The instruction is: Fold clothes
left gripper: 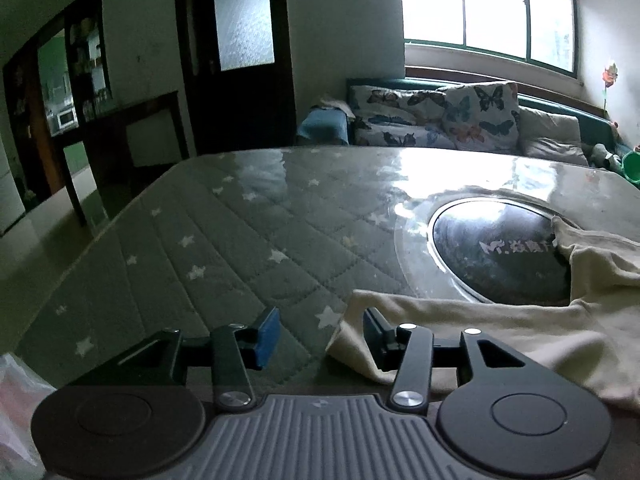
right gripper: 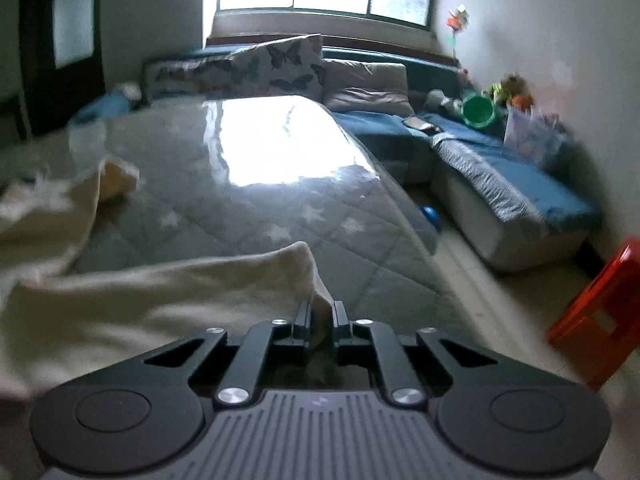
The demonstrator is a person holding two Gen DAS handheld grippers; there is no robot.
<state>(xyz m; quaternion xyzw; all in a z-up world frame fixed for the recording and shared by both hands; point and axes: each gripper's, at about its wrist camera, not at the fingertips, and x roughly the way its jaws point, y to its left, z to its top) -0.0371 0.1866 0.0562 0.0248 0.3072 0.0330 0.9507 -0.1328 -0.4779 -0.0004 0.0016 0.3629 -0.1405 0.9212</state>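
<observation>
A cream garment (left gripper: 500,336) lies spread on a table covered by a grey quilted cloth with white stars (left gripper: 224,240). My left gripper (left gripper: 320,336) is open at the garment's left corner, its right finger resting on the cloth edge and its left finger over the quilt. In the right wrist view the garment (right gripper: 140,304) stretches to the left, and my right gripper (right gripper: 320,320) is shut on its right corner, with cloth pinched between the fingers. The view is blurred.
A dark round glass inset (left gripper: 496,252) sits in the table, partly under the garment. A sofa with butterfly cushions (left gripper: 440,116) stands behind the table. A blue corner couch (right gripper: 500,184) and a red stool (right gripper: 600,312) stand right of the table. Windows give strong glare.
</observation>
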